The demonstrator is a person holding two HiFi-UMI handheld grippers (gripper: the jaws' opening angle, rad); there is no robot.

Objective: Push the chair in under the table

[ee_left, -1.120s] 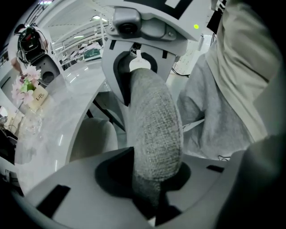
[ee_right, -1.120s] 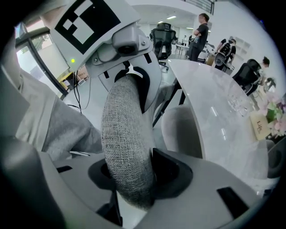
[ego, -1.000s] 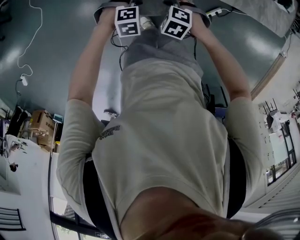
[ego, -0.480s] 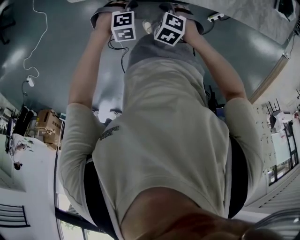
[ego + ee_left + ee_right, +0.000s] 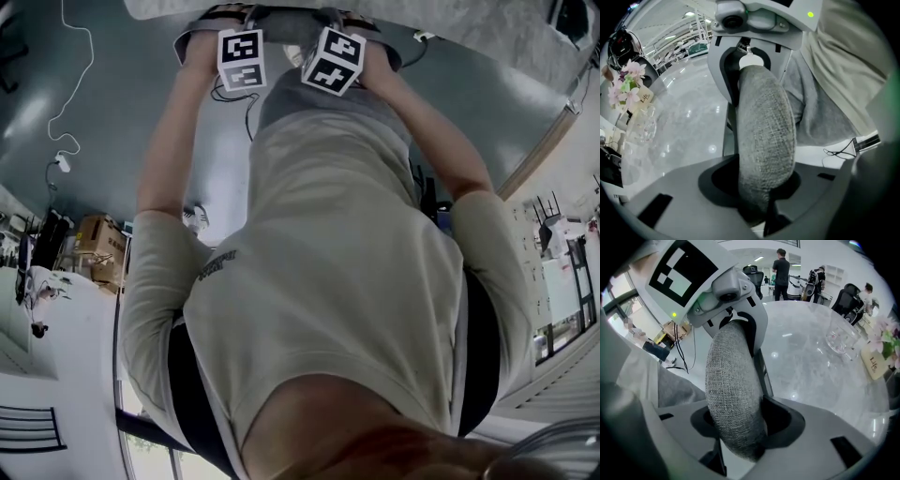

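Grey woven fabric of the chair's backrest [image 5: 764,122] fills both tool views, its top edge standing just beside the pale marble tabletop [image 5: 820,376], so the chair looks pushed in or very nearly so, though the seat is out of sight. The left tool [image 5: 761,187] pinches the padding and the right tool [image 5: 740,427] straddles it loosely. Both sets of jaws have just been opening, probably because the push toward the tabletop is finished and the steering grip is being let go.
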